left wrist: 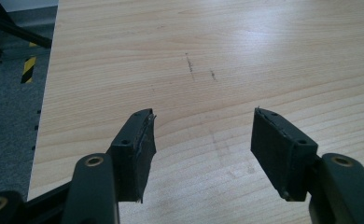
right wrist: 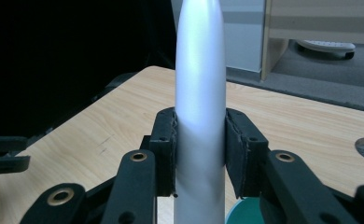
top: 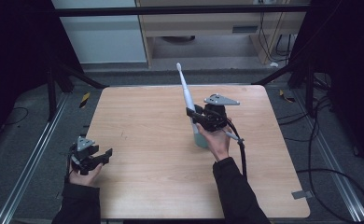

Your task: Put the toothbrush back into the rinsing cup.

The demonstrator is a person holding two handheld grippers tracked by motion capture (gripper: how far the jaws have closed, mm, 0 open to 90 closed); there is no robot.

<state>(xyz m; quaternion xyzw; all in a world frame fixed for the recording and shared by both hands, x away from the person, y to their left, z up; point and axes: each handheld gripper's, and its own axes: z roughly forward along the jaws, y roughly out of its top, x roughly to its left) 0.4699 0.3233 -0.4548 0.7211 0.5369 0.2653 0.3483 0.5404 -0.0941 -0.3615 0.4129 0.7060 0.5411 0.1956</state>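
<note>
My right fingers point(right wrist: 164, 149) are squeezed tight on both sides of a white toothbrush point(right wrist: 200, 107), so my right gripper point(top: 195, 117) has it and holds it standing up, tipped a little, with the brush end high in the air. The fat bottom of the toothbrush point(top: 187, 95) is at a small blue-green cup point(top: 200, 139) that stands on the table near the middle, a bit to the right. I cannot tell if the bottom is inside the cup or just over it. So I think the grabbing part is done, and what is left is to get the toothbrush fully where it should go and let go. My left gripper point(top: 104, 155) is wide open with nothing in it, down by the near left corner of the table point(top: 143, 121). There is lots of bare wood all around the cup, so I have room to move. The far edge and right edge are well away from the cup. My left gripper sits close to the left edge, so it should be careful there.
</note>
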